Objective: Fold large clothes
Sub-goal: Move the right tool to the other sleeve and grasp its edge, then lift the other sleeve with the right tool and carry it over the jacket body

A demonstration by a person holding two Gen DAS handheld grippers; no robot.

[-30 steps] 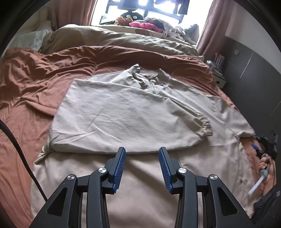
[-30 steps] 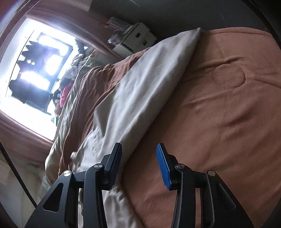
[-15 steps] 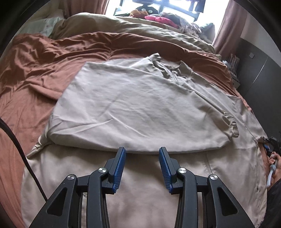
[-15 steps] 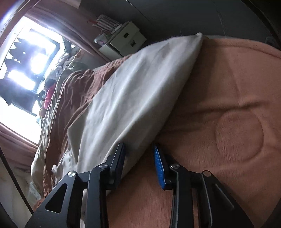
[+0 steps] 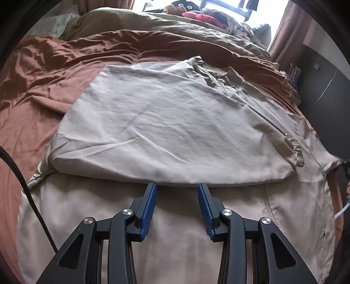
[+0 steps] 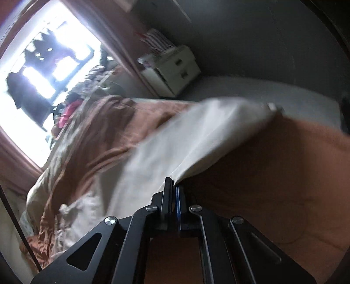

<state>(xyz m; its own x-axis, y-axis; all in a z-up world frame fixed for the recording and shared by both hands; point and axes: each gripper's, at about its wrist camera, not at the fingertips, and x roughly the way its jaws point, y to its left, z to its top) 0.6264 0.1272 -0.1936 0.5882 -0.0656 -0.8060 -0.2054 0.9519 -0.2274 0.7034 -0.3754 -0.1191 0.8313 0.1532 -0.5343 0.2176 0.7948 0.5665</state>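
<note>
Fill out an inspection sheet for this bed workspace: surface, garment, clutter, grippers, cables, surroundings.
Surface: bed with a rumpled rust-brown cover; a tan duvet bunched at its far end.
Job's things: large beige garment spread on the bed, partly folded over itself, ruffled cuff on top.
Clutter: heap of clothes by the window.
Grippers: left hand-held gripper open above the garment, holding nothing; right hand-held gripper has just been closing, now shut on the garment's edge.
Cables: black cable across the bed's left edge.
Surroundings: bright window, curtains, a white bedside unit, dark wall panels.
</note>
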